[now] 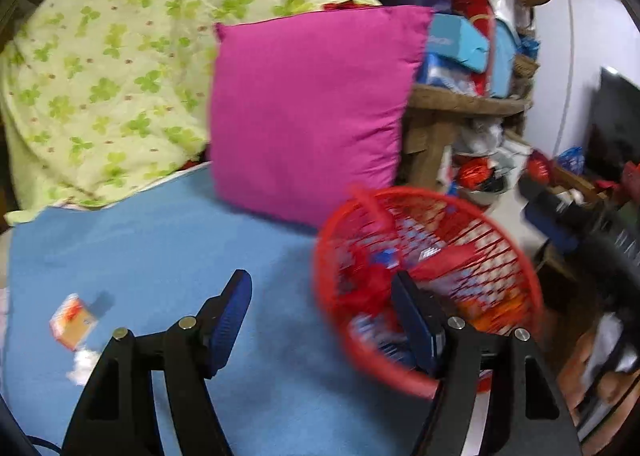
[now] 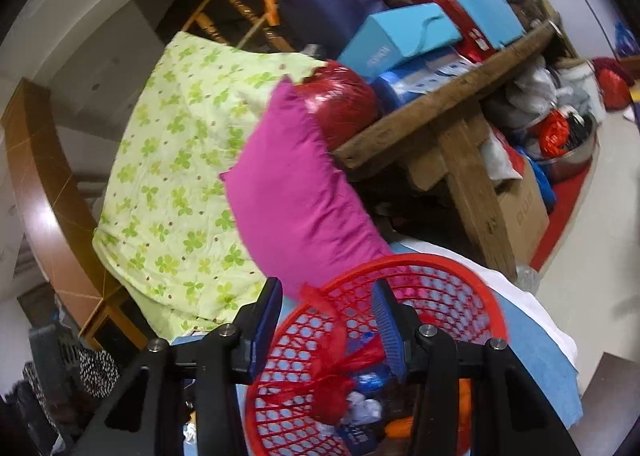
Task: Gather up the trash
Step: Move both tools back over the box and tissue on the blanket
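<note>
A red mesh basket [image 1: 492,252] stands on the blue bed sheet [image 1: 140,248], holding wrappers and a red plastic bag. My left gripper [image 1: 324,298] is open and empty, its right finger over the basket's near rim. A small orange carton [image 1: 72,322] and a white crumpled tissue [image 1: 82,366] lie on the sheet to its left. In the right wrist view the basket [image 2: 452,280] is right below my right gripper [image 2: 328,310], which is open with the basket's rim and a red plastic bag [image 2: 340,380] between its fingers, not clamped.
A magenta pillow [image 1: 308,107] leans behind the basket against a green floral quilt [image 1: 112,67]. A wooden bench [image 2: 448,107] piled with boxes and bags stands to the right. The bed's edge drops to the floor at the right.
</note>
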The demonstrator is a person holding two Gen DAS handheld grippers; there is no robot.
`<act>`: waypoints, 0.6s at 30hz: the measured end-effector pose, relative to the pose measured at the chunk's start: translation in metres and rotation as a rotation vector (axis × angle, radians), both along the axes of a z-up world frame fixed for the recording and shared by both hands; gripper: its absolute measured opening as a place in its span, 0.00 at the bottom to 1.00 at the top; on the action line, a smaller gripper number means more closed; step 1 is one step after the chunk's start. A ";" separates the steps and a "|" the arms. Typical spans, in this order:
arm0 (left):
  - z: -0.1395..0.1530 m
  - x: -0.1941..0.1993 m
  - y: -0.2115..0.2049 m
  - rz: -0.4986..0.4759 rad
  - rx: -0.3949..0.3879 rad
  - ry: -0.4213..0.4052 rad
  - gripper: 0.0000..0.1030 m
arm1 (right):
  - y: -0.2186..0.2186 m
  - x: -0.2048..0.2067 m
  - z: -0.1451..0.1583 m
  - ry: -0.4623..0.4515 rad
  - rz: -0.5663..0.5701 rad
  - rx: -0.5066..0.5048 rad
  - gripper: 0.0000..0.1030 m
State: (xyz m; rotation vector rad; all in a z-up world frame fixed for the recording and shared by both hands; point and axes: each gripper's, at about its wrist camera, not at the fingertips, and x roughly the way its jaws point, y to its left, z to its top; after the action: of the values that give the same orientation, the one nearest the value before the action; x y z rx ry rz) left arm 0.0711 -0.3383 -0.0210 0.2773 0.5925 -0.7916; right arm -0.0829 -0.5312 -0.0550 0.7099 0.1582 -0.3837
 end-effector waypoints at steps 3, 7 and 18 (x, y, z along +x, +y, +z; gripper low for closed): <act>-0.003 0.008 0.031 0.077 0.028 -0.015 0.71 | 0.023 0.009 0.010 -0.014 0.037 -0.065 0.51; -0.008 0.022 0.075 0.196 0.063 -0.029 0.71 | 0.057 0.025 0.020 -0.037 0.109 -0.134 0.58; -0.022 0.052 0.173 0.402 0.102 -0.046 0.71 | 0.138 0.090 0.012 0.023 0.300 -0.154 0.58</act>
State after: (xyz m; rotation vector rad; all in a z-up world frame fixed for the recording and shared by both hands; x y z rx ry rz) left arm 0.1227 -0.1656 -0.0433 0.2585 0.6212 -0.3670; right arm 0.0074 -0.3932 -0.0429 0.5198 0.2505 -0.1149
